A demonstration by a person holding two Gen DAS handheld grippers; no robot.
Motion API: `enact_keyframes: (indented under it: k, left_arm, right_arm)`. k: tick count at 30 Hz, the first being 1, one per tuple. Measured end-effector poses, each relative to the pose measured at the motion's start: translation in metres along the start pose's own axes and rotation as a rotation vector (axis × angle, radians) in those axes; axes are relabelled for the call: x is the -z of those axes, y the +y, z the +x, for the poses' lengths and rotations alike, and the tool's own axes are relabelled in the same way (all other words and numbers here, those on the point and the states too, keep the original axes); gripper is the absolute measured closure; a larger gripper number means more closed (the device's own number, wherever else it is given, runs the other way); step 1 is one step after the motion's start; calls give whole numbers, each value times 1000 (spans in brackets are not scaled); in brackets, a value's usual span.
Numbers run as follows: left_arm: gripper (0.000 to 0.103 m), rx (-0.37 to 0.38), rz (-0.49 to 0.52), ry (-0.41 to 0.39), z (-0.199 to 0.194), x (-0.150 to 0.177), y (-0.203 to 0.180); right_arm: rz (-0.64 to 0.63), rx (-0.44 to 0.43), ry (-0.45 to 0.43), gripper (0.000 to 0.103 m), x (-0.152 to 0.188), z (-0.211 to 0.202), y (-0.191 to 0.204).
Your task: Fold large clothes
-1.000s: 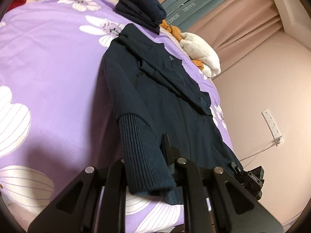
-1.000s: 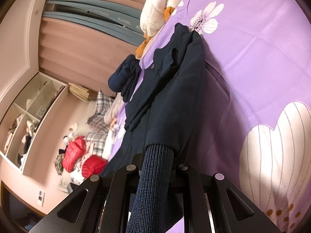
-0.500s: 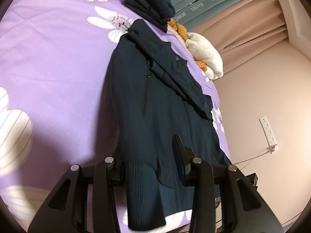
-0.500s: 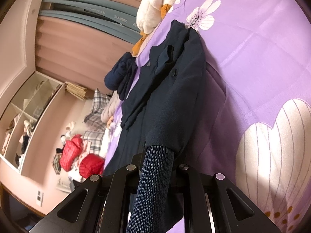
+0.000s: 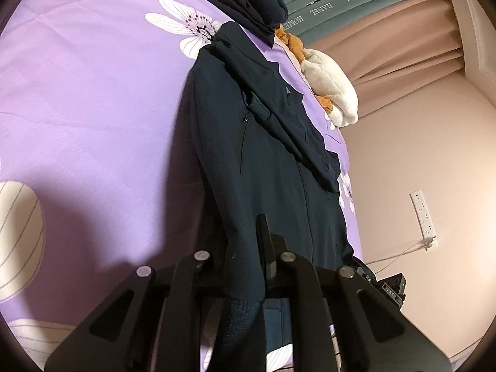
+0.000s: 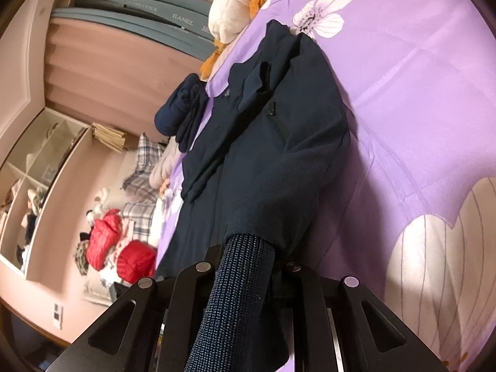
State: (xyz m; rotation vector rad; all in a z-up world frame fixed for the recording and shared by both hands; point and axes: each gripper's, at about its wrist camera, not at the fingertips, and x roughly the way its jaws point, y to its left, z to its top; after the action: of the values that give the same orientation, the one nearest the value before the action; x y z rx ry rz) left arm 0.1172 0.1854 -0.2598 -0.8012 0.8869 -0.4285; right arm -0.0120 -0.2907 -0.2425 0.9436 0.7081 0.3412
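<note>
The jacket [image 5: 272, 161] lies on the bedspread [image 5: 93, 108], a plush toy [image 5: 334, 93] apparently beyond its collar.

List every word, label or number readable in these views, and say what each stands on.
"HANEL" on the grey-green band above the pink curtains, in both views.
"HOMETEILE" on the same band, left wrist view; the spelling is uncertain, and it is blurred in the right wrist view.
"DAS" on a small black device near the wall; the reading is uncertain.
Navy jacket: a small chest emblem, with no letters readable.
Wall socket strip: no text readable.

Jacket's [image 5: 272, 167] ribbed hem [image 5: 238, 319] behind jaws
</note>
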Motion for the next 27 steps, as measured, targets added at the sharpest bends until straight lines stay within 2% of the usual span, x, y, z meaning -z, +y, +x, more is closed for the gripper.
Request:
enact_keyframes:
  k: [4,5,6,8,10,14,16,18,20,24,27]
  left_arm:
    - [92,-14,5,13,2,0,0]
    - [92,-16,11,16,4,0,-1]
    - [92,-17,13,17,5,-1,-2]
    - [92,-14,19,22,7,-3,-3]
    - [92,-13,26,30,8,-4,-4]
    - [92,-18,22,56,17,-9,-1]
    - [93,-26,3,64,23,-10,3]
    - [94,-5,-22,62,24,-9,8]
    - [96,28,-39,48,21,-7,10]
    - [100,169,-60,48,12,-5,4]
    - [100,217,-24,29,3,-5,-10]
  right_arm:
    - [27,-28,4,87,1,-6,-5]
    - [47,-32,8,78,0,-6,-9]
    - [66,-41,10,62,0,-7,-11]
    - [117,-75,-3,51,0,-11,-19]
    - [144,-105,-15,51,-2,-15,-24]
    - [114,-51,-2,51,-7,-10,-20]
    - [100,-25,3,53,-9,-6,-17]
    - [80,4,12,71,-11,-4,-14]
    - [54,37,18,76,-12,-3,-12]
    - [-38,64,10,87,-10,-7,0]
    - [-109,22,-30,89,-9,-14,15]
